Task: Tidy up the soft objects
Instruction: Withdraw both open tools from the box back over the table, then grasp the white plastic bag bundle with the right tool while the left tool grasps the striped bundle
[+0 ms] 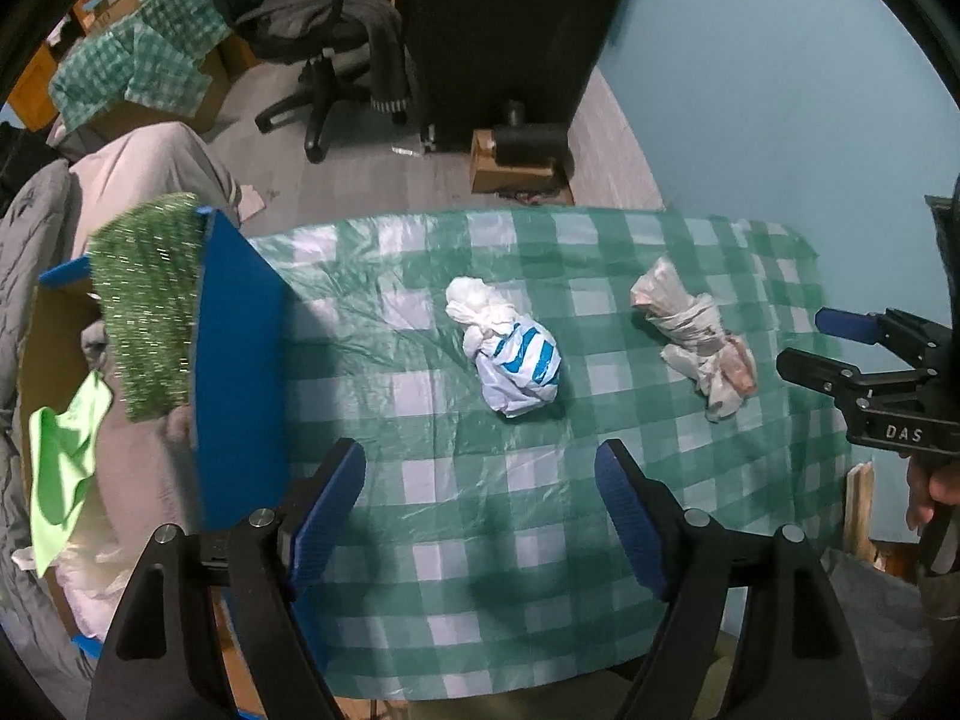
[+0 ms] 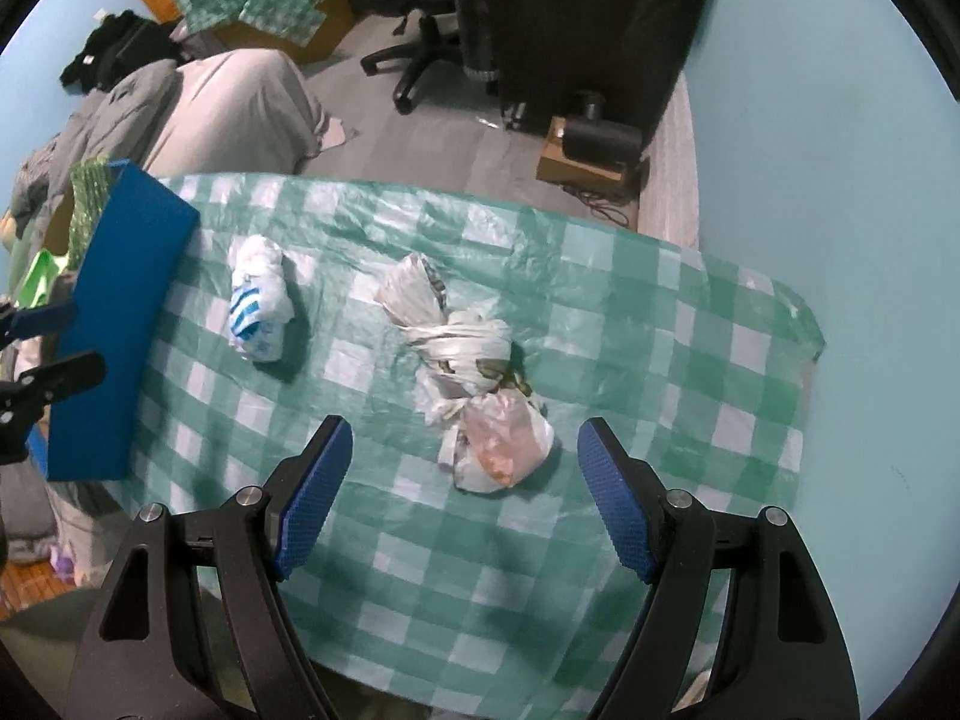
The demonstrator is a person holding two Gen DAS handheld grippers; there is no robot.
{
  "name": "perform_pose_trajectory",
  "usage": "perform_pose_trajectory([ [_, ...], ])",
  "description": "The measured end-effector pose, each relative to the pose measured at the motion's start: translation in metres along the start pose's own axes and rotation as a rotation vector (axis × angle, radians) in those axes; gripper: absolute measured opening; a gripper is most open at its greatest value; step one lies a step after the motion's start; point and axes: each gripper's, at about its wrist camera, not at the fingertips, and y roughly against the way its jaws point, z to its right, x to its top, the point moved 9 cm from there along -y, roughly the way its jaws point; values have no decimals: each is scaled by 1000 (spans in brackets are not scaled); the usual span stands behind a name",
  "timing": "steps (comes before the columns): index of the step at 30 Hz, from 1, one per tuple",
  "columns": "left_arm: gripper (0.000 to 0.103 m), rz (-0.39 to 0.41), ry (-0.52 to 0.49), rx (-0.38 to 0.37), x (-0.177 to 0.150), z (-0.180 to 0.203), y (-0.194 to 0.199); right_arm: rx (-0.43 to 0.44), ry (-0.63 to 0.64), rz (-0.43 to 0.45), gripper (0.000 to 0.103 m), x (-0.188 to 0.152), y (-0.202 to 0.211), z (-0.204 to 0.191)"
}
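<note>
Two knotted plastic bags lie on the green checked tablecloth [image 1: 456, 540]. The white bag with blue stripes [image 1: 513, 354] sits ahead of my left gripper [image 1: 480, 510], which hangs open above the cloth with nothing between its pads. The pale bundle tied with white strips [image 2: 468, 360] lies under my right gripper [image 2: 465, 492]. That gripper is open, and the bundle's pinkish near end [image 2: 504, 438] sits between its fingertips without touching them. The bundle [image 1: 696, 336] and the right gripper [image 1: 801, 339] also show in the left wrist view. The striped bag [image 2: 258, 306] and the left gripper [image 2: 57, 345] show in the right wrist view.
A blue-walled box [image 1: 240, 372] stands at the table's left edge, with green tinsel [image 1: 147, 306] draped over its rim and a bright green cloth [image 1: 66, 468] inside. Beyond the table are an office chair [image 1: 324, 42], a dark cabinet [image 1: 504, 30] and a light blue wall [image 1: 780, 90].
</note>
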Motion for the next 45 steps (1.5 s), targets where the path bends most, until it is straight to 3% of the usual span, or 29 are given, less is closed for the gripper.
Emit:
perform_pose_trajectory([
  [14,86,-70,-49,6,15,15,-59,8,133,-74,78,10,-61,-3],
  [20,86,-89,-93,36,21,22,-79,9,141,-94,78,10,-78,-3],
  [31,86,-125,-74,81,30,30,-110,-2,124,-93,77,6,-94,-2],
  [33,86,-126,-75,90,31,31,-114,0,113,-96,70,4,-97,-1],
  [35,86,-120,-74,93,31,31,-116,12,99,-106,52,2,-100,0],
  [37,82,-106,-69,85,32,32,-116,16,83,-106,47,0,-101,2],
  [39,70,-101,-62,83,31,30,-115,20,74,-98,42,0,-100,2],
  [40,58,-104,-61,85,30,29,-115,23,68,-96,40,-1,-100,3],
  [45,52,-90,-70,92,27,25,-114,33,66,-93,37,-2,-97,4],
])
